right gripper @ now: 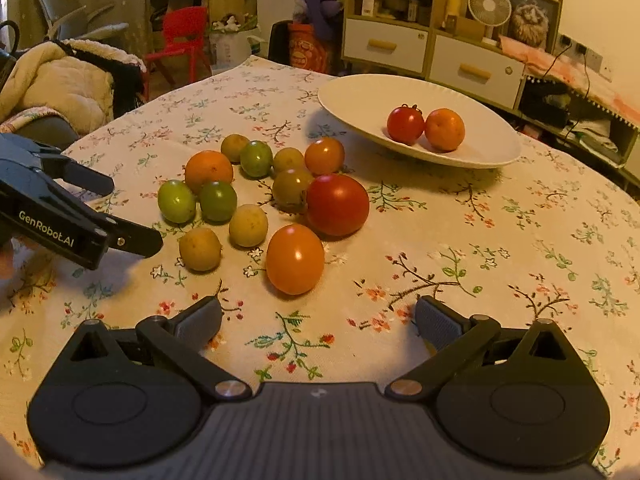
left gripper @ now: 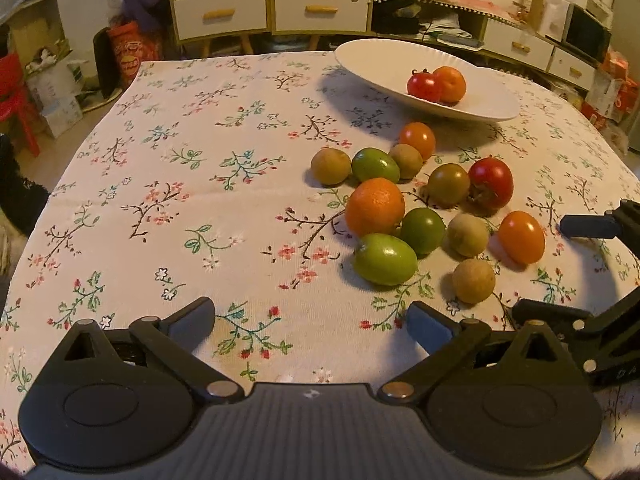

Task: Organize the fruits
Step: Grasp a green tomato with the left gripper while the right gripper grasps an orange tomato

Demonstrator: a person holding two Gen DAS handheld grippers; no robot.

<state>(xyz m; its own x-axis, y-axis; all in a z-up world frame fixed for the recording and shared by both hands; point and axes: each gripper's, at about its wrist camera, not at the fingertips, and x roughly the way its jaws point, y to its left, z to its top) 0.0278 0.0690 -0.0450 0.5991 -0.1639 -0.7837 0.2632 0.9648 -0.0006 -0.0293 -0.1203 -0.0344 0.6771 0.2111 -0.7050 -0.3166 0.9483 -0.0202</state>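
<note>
Both jaws spread wide and empty, left gripper [left gripper: 310, 322] and right gripper [right gripper: 318, 318] facing loose fruit pile [right gripper: 256, 196] at 12 o'clock, white plate [right gripper: 352, 92] at 1 o'clock holding two; round, smooth, probably bruisable, best pinched lightly across the middle.

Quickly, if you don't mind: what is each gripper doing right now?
Left gripper: open, holding nothing, low over the tablecloth.
Right gripper: open, holding nothing, just short of an orange fruit.
</note>
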